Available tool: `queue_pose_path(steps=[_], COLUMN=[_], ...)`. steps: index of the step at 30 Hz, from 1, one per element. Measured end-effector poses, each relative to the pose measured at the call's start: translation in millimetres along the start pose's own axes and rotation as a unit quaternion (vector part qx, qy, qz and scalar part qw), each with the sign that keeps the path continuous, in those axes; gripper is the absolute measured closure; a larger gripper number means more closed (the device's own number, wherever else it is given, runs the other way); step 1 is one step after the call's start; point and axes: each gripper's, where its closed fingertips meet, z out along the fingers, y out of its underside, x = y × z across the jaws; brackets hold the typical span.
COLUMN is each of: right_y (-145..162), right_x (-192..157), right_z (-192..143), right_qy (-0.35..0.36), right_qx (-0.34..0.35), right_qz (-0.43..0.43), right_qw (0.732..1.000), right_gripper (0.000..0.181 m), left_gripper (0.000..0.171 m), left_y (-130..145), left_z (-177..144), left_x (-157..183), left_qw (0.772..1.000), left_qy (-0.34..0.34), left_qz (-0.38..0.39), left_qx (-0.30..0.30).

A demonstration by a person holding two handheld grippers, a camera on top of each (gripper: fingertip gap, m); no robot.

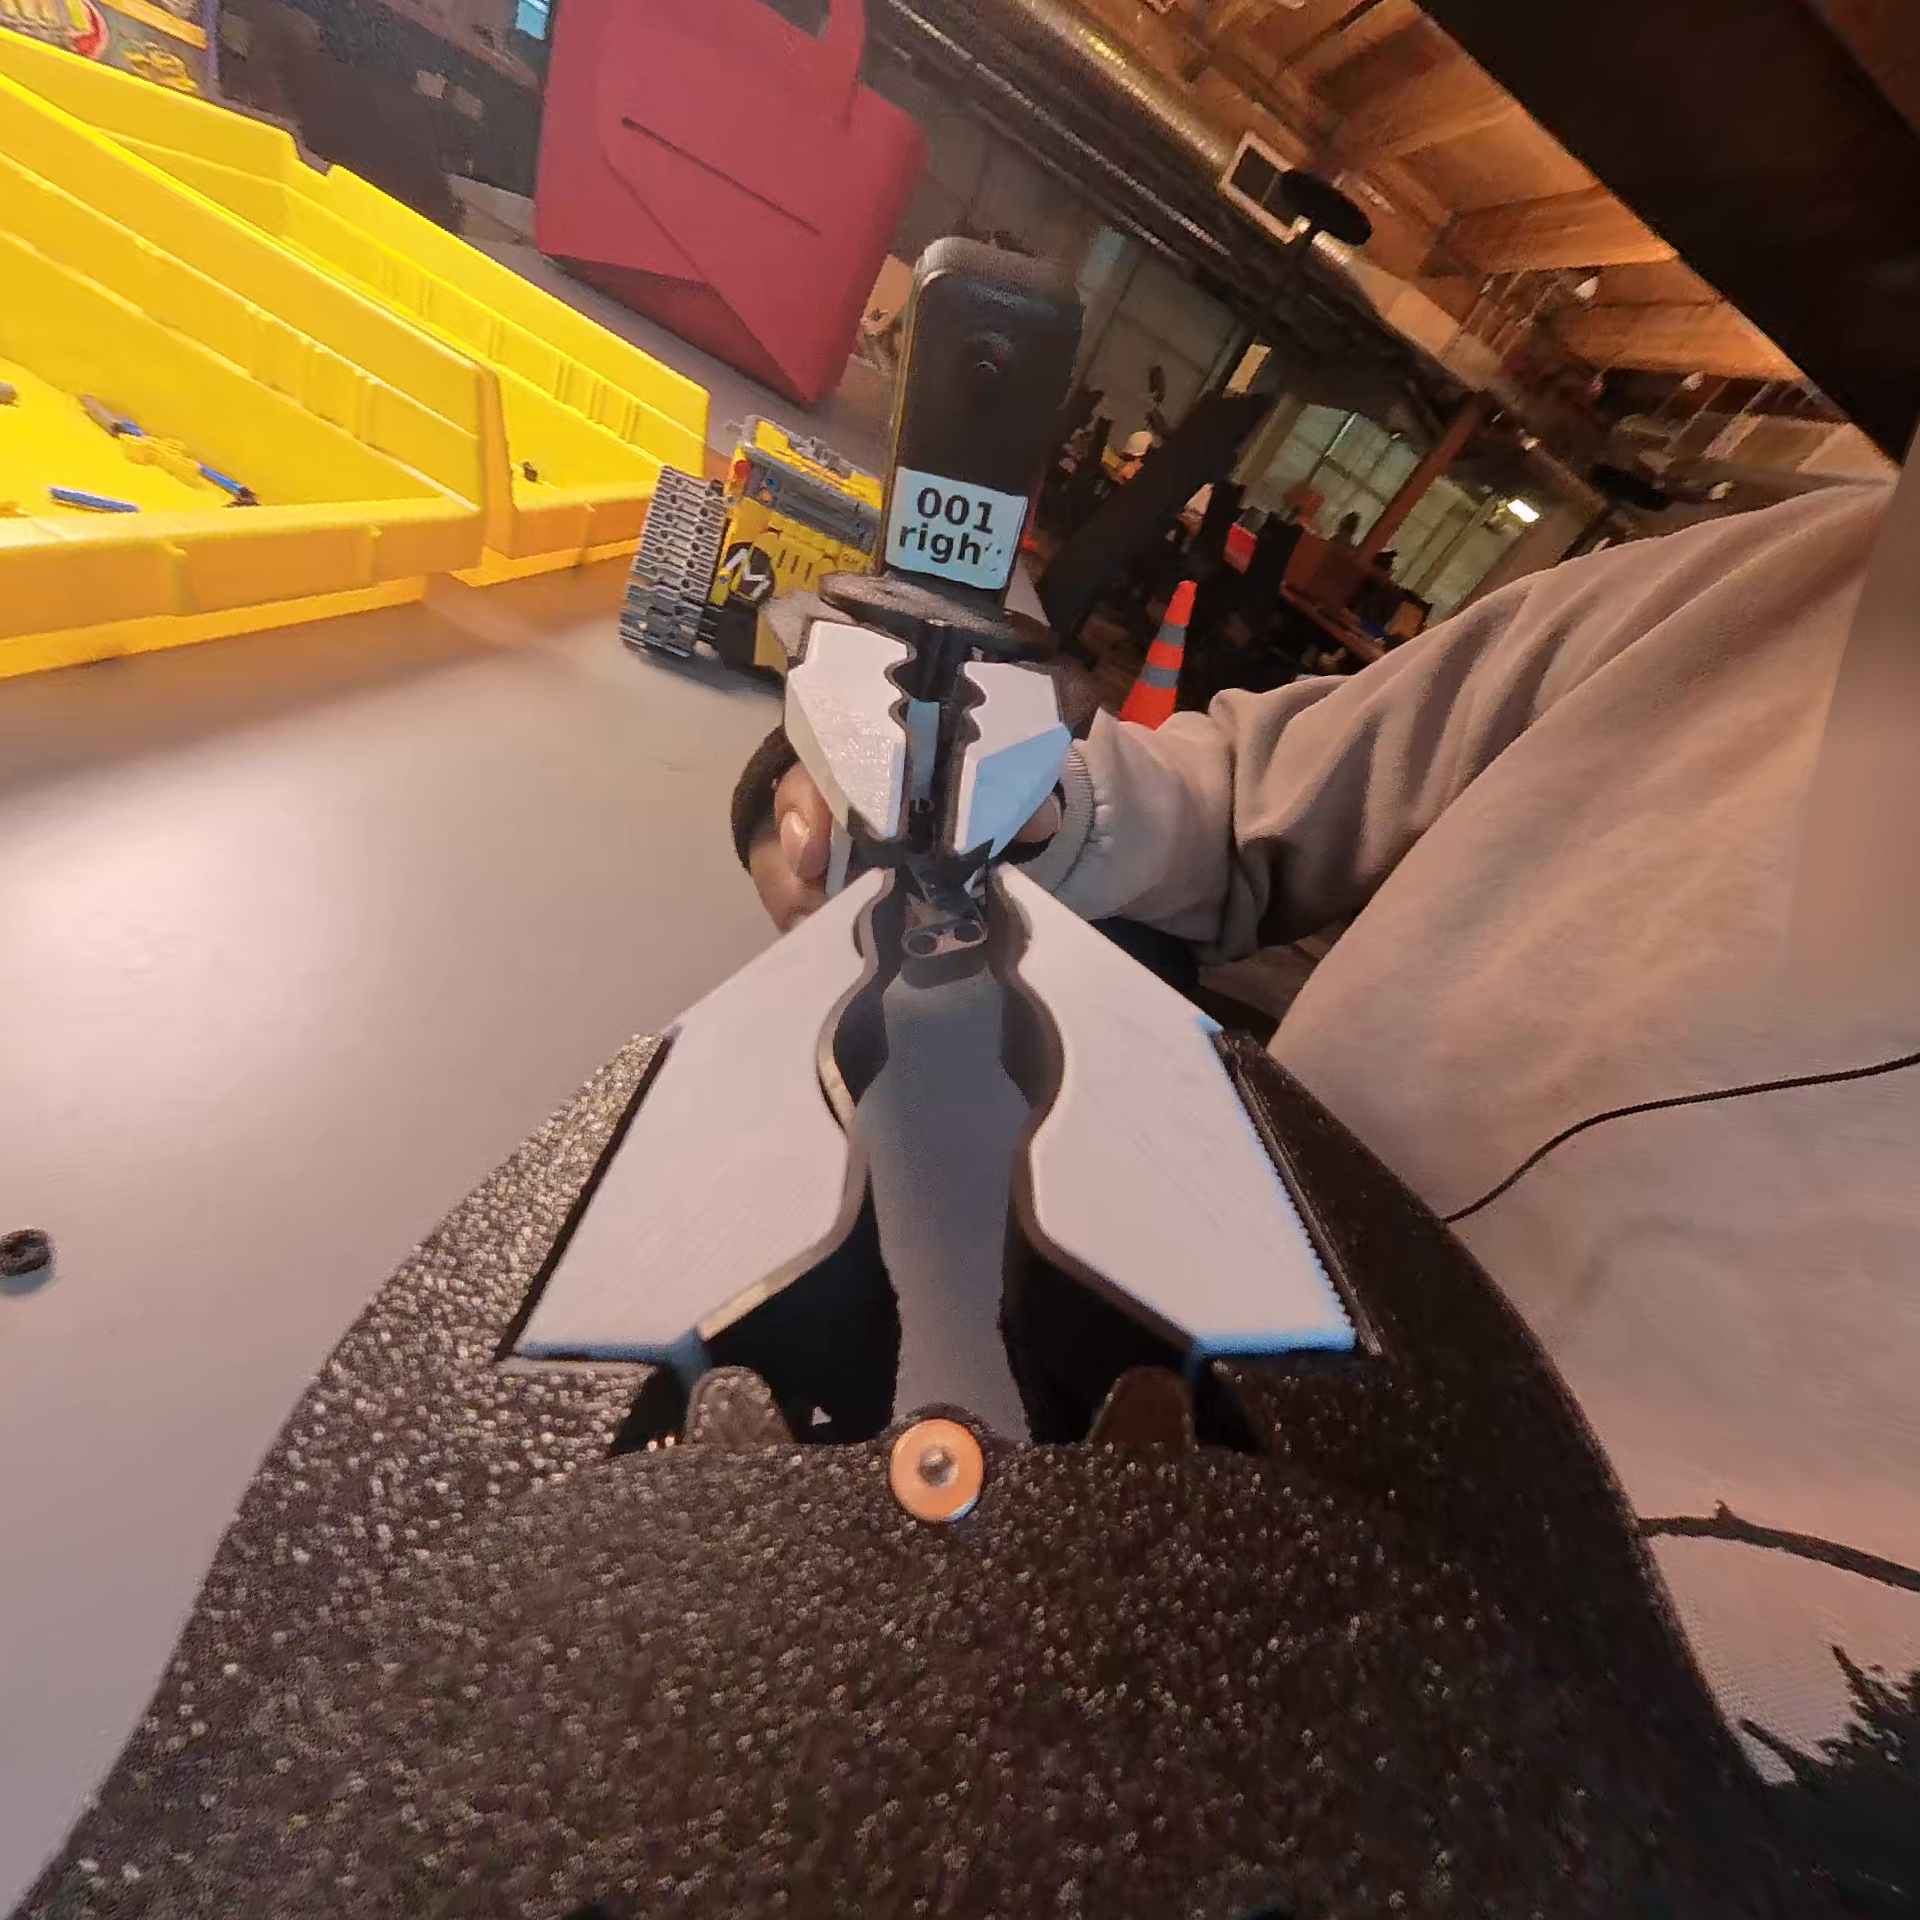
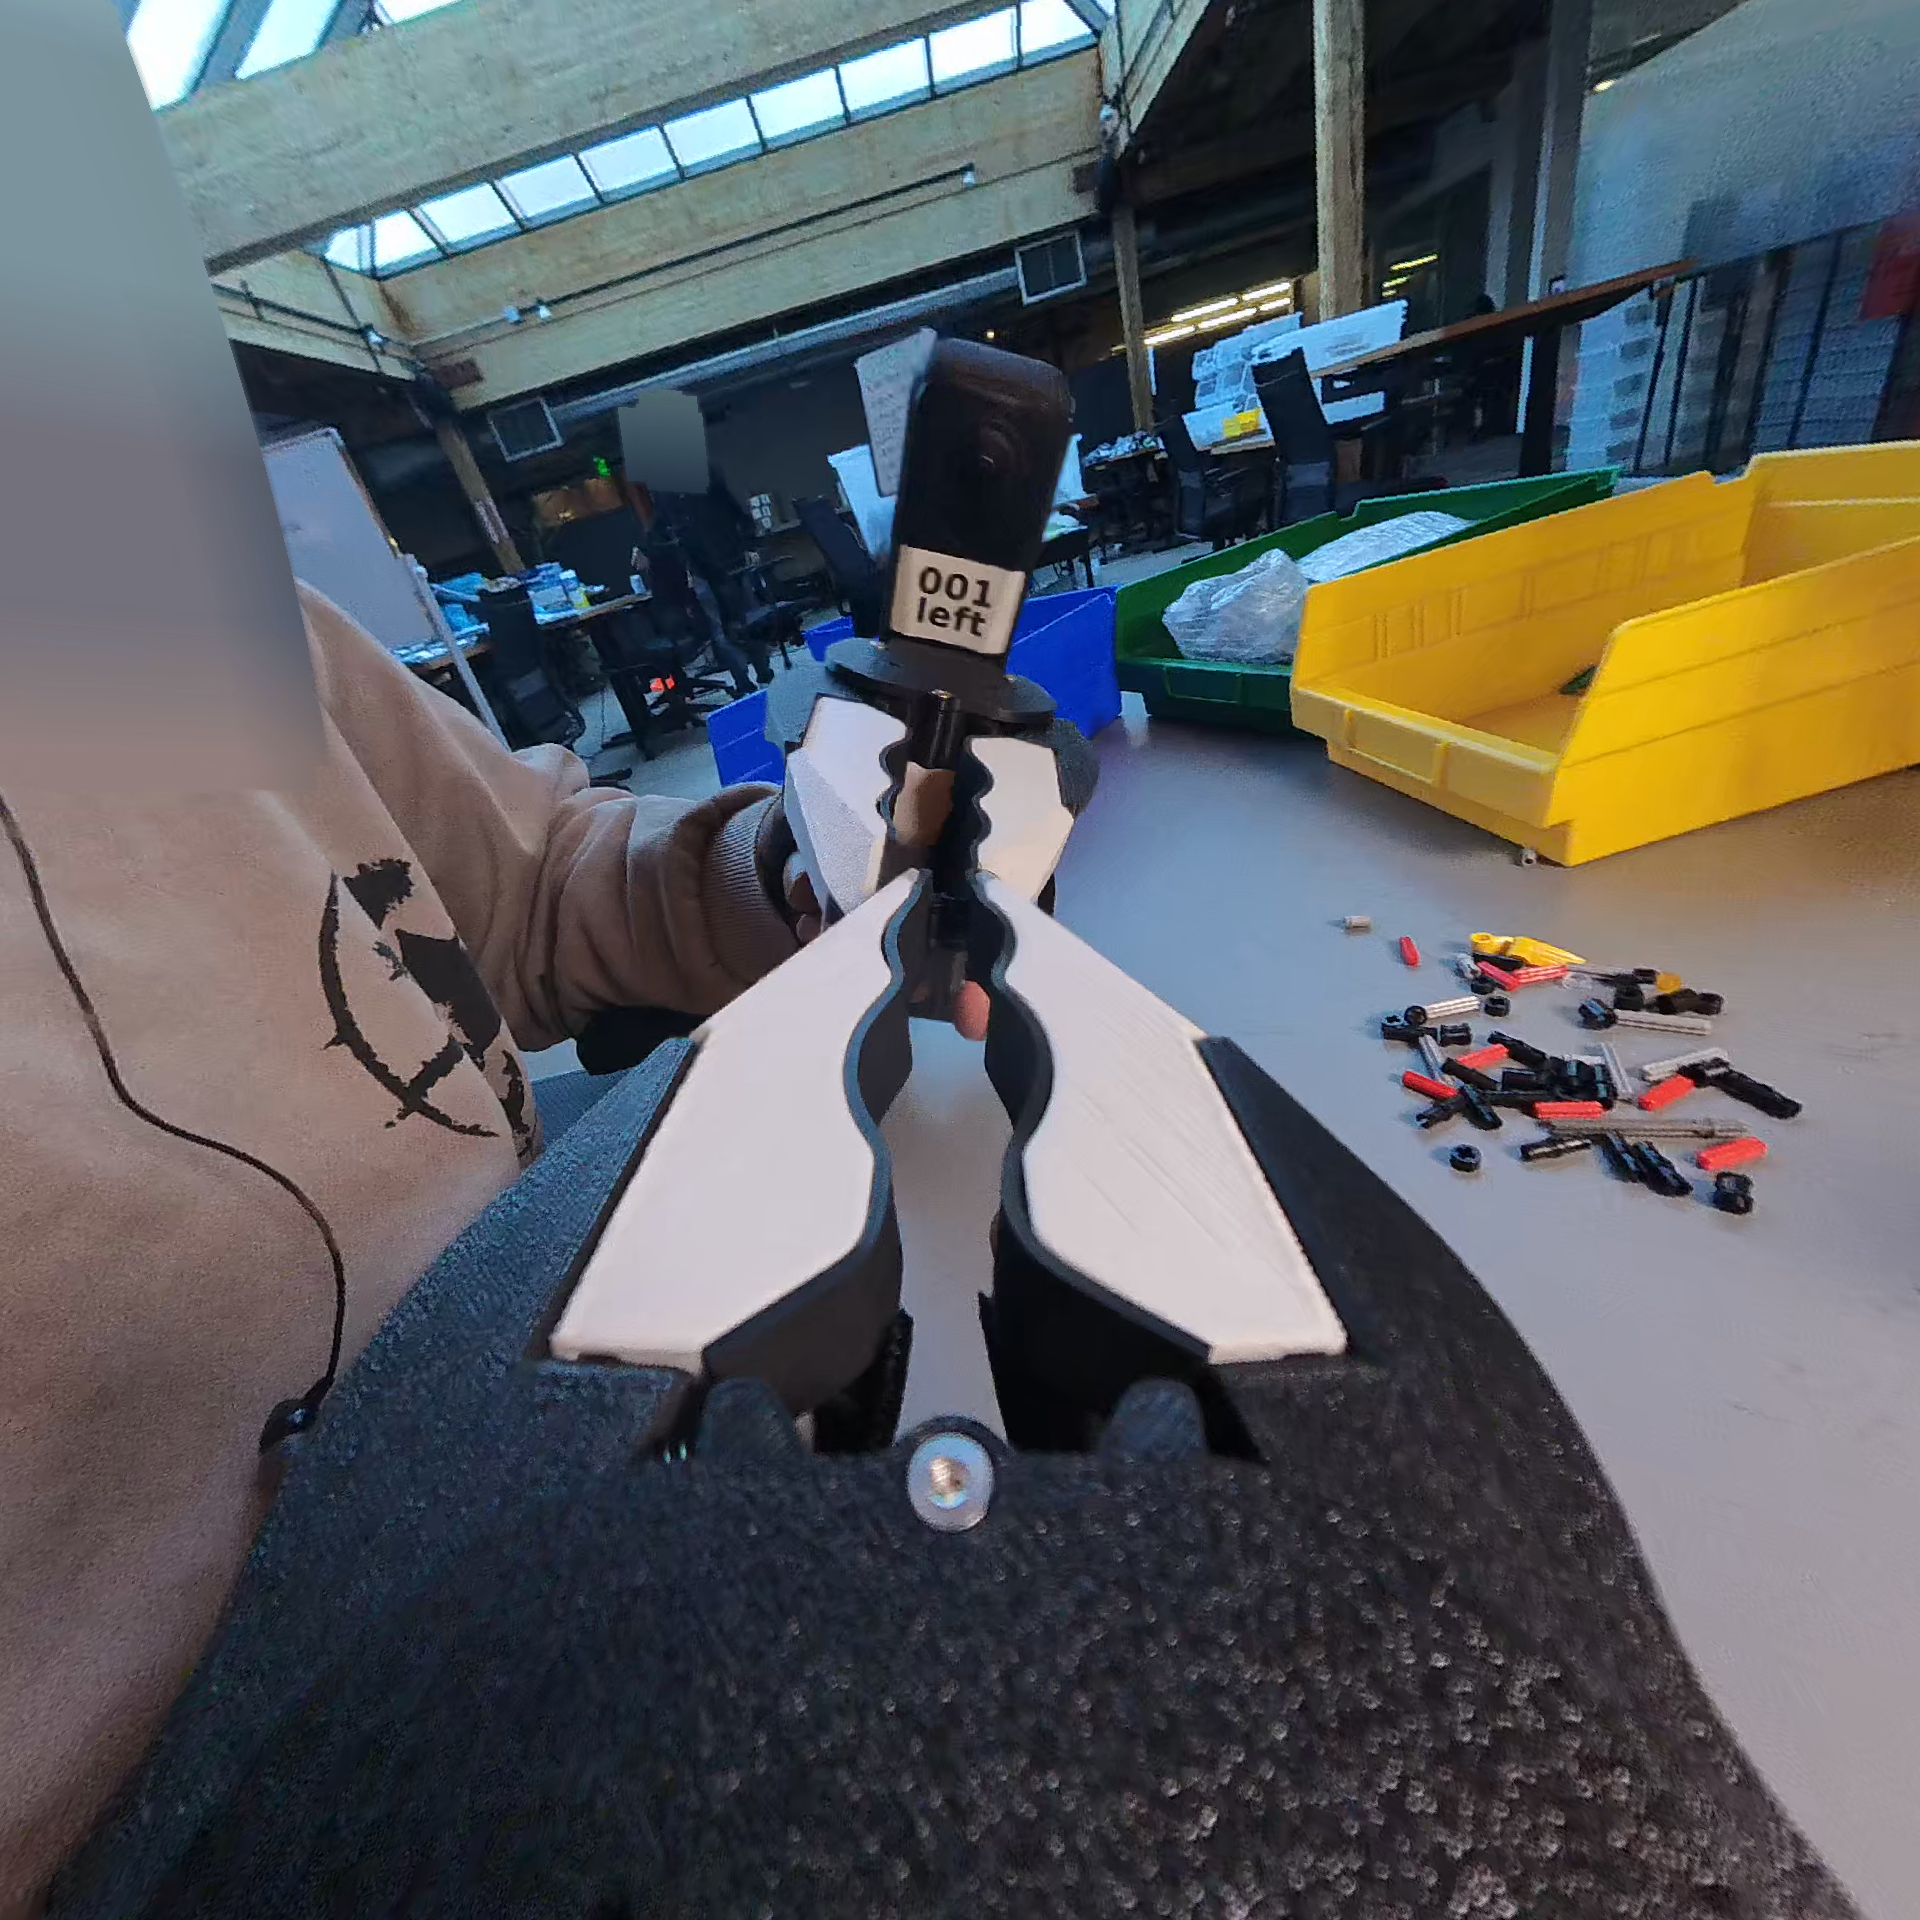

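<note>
Grey counter [image 1: 312, 935], with two hand-held tools meeting tip to tip above it. Each tool is carrying a black camera with a white sticker printed in black, one on the right tool [image 1: 954, 532] and one on the left tool [image 2: 954, 603]. No brand name is showing legibly elsewhere.

The left tongs [image 1: 940, 914] are standing almost closed, their white fingers pinching a small black piece [image 1: 943, 938] with two round holes at the very tips. The right tongs [image 2: 945, 909] are likewise narrowed to a slit and are gripping a dark piece at their tips. Whether both are gripping one piece or two joined ones cannot be told. A person in a beige sleeve [image 1: 1455, 779] is holding both tools.

Beyond the left tongs, yellow bins [image 1: 312, 416] are sitting on the counter, with a yellow toy tracked vehicle [image 1: 748, 551] just beside them and a red bag [image 1: 717, 177] behind. To the right of the right tongs, a loose pile of black, red and grey small parts [image 2: 1558, 1070] is lying on the counter, near a yellow bin [image 2: 1507, 675], a green bin [image 2: 1195, 644] and a blue bin [image 2: 1070, 644].
</note>
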Motion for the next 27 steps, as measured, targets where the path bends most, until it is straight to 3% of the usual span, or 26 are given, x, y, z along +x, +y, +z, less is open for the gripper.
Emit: queue_pose_path(steps=[5, 12, 20, 25, 27], right_y=[2.4, 2.1, -8.6, -1.2, -4.5], right_x=[-4.4, -13.7, -7.1, -0.2, -2.2], right_z=[-0.9, 0.8, -3.7, -2.9, -1.1], right_qy=[-0.007, -0.036, -0.038, -0.013, -0.012], right_qx=[-0.024, -0.02, 0.014, -0.028, -0.015], right_qz=[-0.027, 0.026, 0.031, -0.044, -0.06], right_qw=[0.999, 0.999, 0.999, 0.999, 0.998], right_gripper=[0.179, 0.181, 0.181, 0.181, 0.179], left_gripper=[0.157, 0.157, 0.157, 0.158, 0.157], left_y=[3.6, 18.4, 11.3, 13.9, 9.6], left_z=[0.2, 8.6, 17.4, 14.4, 11.4], left_x=[3.5, 11.0, 4.3, -4.0, 0.2], left_qw=[0.998, 0.99, 0.99, 0.995, 0.998], left_qy=[0.039, 0.083, 0.077, 0.047, 0.046], left_qz=[-0.057, -0.109, -0.112, -0.084, -0.051], left_qx=[-0.002, -0.029, -0.024, -0.025, -0.014])
